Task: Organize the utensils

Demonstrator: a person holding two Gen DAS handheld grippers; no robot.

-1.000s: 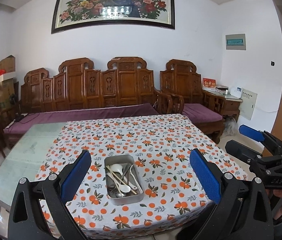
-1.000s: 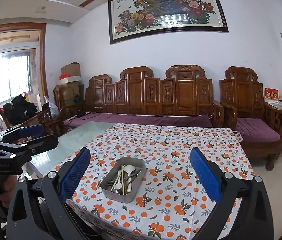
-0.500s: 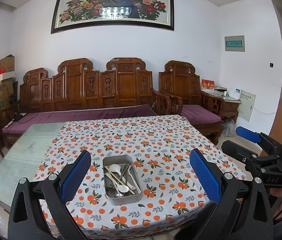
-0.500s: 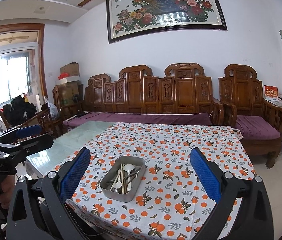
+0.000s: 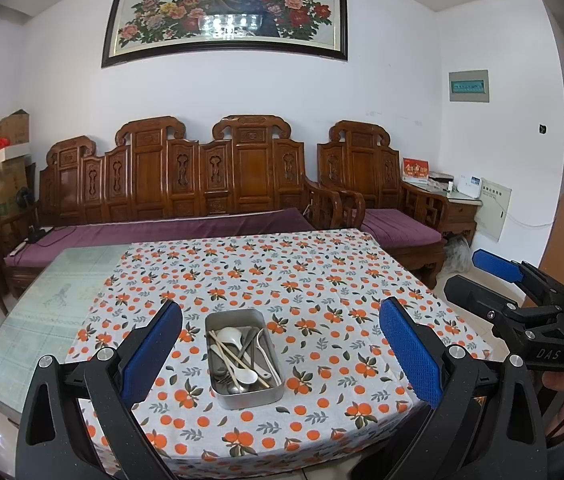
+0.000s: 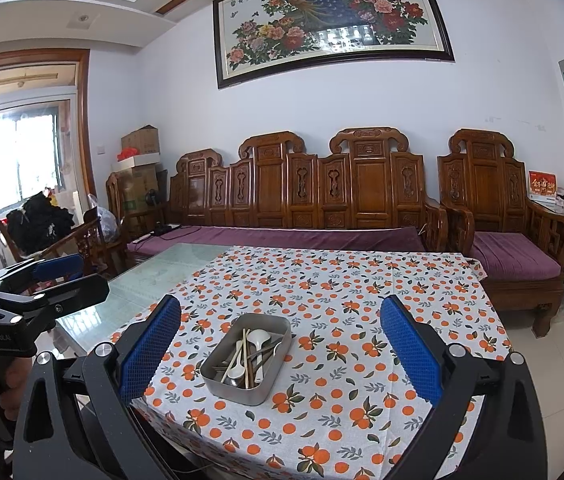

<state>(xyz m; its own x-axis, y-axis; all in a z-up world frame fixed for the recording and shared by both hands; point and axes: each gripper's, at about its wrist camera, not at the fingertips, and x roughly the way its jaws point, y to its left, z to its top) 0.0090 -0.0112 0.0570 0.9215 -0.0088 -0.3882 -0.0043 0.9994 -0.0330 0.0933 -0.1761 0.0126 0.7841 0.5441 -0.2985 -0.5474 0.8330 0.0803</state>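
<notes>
A rectangular metal tray (image 5: 244, 360) is placed on the white tablecloth printed with oranges (image 5: 302, 280), near the front edge of the table, and white ceramic spoons (image 5: 229, 335), wooden chopsticks (image 5: 225, 356) and metal cutlery are lying mixed inside it. The left gripper (image 5: 279, 350) is held wide apart above the table edge with nothing between its blue pads (image 5: 153, 344). The right gripper (image 6: 279, 354) is also spread and empty, well apart from the tray.

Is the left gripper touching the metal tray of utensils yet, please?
Apart. The left wrist view shows the left gripper open, short of the metal tray, with tablecloth visible between each finger and its walls.
</notes>
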